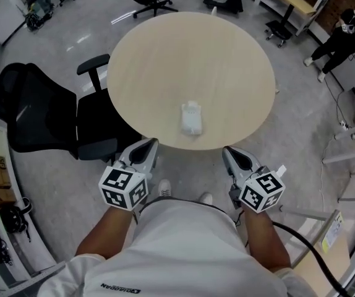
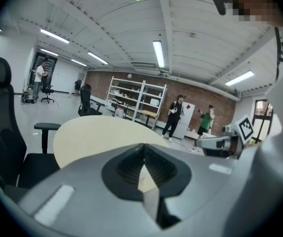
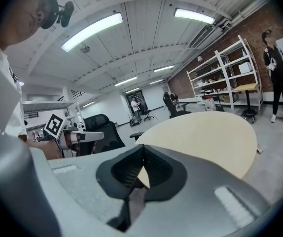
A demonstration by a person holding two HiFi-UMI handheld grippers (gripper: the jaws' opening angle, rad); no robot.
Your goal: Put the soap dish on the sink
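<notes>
My left tool [image 1: 145,147] and right tool [image 1: 232,154] are pressed together, empty. The soap dish [image 1: 192,118] sits at twelve o'clock on the tabletop [image 1: 165,60]. I judge it light, stiff and slippery, so I would pinch across its long sides.

soap dish [image 1: 191,118] on table [image 1: 165,60], chair [image 1: 41,110] left

Your head camera looks steeply down from above your chest. The round table [image 1: 165,60] lies toward 12 o'clock, the left gripper [image 1: 145,146] at 7 and the right gripper [image 1: 230,154] at 5. Each gripper camera sits close behind its own jaws, facing nearly level across that table. Both views share it, and each catches the other gripper: at 3 o'clock from the left, 9 from the right.
</notes>
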